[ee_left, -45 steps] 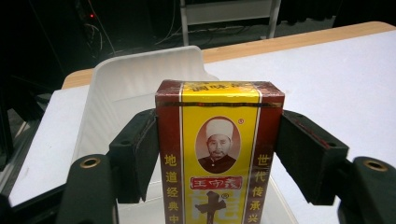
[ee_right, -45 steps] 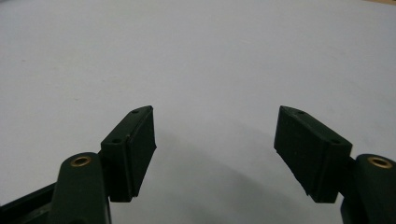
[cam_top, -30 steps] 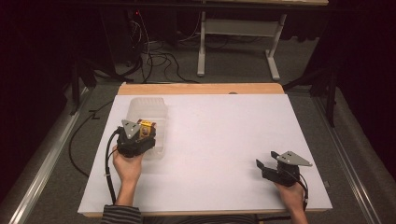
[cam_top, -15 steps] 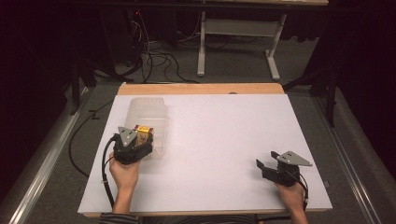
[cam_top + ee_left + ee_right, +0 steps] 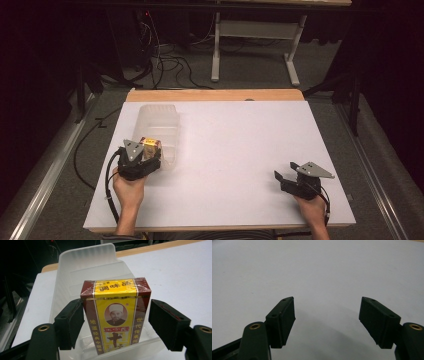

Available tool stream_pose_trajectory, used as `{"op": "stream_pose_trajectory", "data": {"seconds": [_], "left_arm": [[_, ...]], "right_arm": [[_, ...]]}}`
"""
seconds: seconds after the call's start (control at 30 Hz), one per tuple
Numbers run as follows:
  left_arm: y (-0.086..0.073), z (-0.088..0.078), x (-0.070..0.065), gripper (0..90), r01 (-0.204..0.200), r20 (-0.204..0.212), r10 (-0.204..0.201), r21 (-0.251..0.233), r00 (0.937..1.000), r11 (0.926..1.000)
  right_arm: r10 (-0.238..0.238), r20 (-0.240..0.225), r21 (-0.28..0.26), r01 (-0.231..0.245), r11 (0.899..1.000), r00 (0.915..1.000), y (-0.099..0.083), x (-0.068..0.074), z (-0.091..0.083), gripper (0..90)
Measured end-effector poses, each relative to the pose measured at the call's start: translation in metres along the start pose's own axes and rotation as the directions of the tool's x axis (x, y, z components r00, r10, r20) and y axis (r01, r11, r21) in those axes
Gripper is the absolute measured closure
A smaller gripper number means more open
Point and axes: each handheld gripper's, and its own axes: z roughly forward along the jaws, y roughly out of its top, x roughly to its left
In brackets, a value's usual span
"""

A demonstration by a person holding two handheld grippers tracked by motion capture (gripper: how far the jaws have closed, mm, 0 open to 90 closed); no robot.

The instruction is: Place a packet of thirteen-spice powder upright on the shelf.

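A red and yellow printed box (image 5: 115,315) stands upright in the near end of a clear plastic bin (image 5: 82,262). My left gripper (image 5: 116,312) is open around the box, with one jaw close against its left side and the other a little off its right side. From above, the box (image 5: 150,145) sits in the bin (image 5: 161,117) at the table's left, and the left gripper (image 5: 151,156) is at the bin's near end. At the table's near right, my right gripper (image 5: 285,170) is open and empty; the right gripper (image 5: 327,307) has only the white tabletop under it.
The white tabletop (image 5: 240,140) has a wooden strip (image 5: 215,95) along its far edge. Beyond it, cables (image 5: 165,60) lie on the floor near a white desk frame (image 5: 252,45). A metal rail (image 5: 45,175) runs along the floor on the left.
My left gripper has drawn back a little toward the near edge while the box stays in the bin. The right gripper has not moved.
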Motion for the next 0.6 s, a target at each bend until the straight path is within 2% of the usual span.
{"op": "stream_pose_trajectory", "data": {"seconds": [0.3,0.6], "left_arm": [[-0.002,-0.002,0.003,21.9,-0.004,0.031,0.004,0.016,0.9995,0.9999],[0.003,-0.011,0.003,19.7,-0.007,0.017,0.007,-0.016,0.9998,0.9998]], "right_arm": [[-0.01,0.002,0.0,0.01,1.0,1.0,0.0,0.0,0.0,29.2],[-0.014,-0.002,-0.003,0.014,1.0,0.9999,0.0,0.0,0.0,29.1]]}}
